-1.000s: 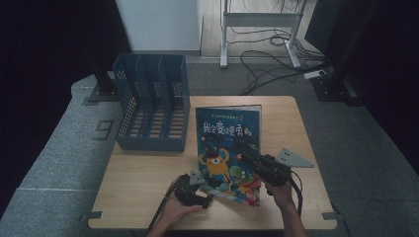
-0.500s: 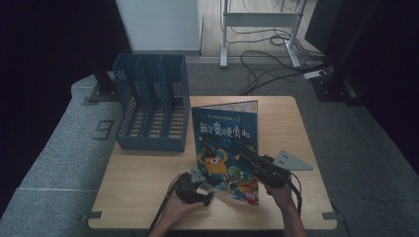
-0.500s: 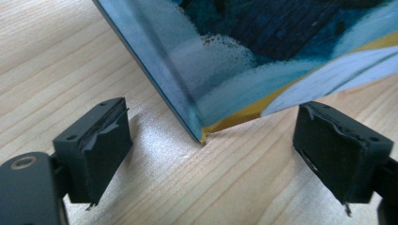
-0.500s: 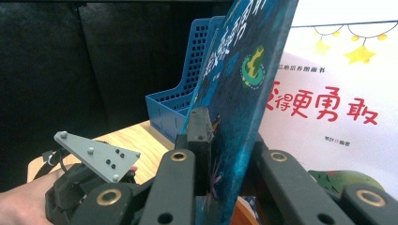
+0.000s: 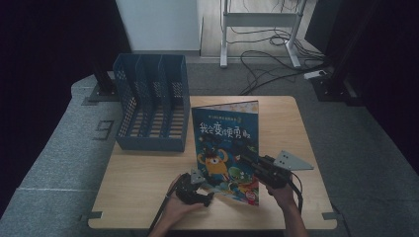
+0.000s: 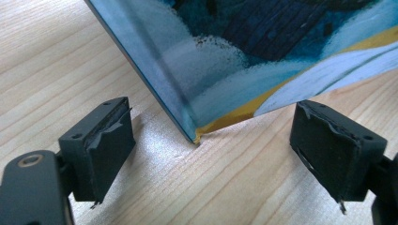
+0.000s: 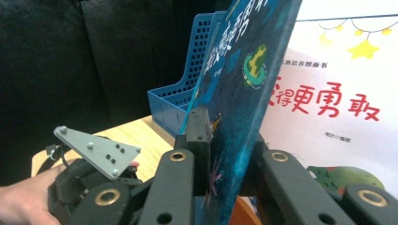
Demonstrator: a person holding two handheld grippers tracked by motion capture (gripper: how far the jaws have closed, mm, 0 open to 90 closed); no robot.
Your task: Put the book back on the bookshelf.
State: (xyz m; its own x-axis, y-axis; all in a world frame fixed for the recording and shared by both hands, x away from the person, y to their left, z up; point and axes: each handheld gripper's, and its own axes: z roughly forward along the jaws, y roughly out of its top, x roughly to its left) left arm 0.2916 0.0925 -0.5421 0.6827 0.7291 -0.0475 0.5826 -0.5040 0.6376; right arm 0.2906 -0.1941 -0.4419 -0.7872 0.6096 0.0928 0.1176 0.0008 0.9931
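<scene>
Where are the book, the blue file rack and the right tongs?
book [image 5: 225,133], high view, front cover.
file rack [image 5: 148,143], high view, front wall.
right tongs [image 7: 230,154], right gripper view, between its tips, clamped on the cover.

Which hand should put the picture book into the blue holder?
Right, probably. The right gripper already has its jaws shut on the blue picture book's cover, lifting it. The left gripper is open, beside the book's corner. The blue plastic file holder stands left of the book.

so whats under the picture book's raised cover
Under the blue picture book's lifted cover a white title page with red characters shows. The right claw clamps the cover; lower pages stay hidden.
</scene>
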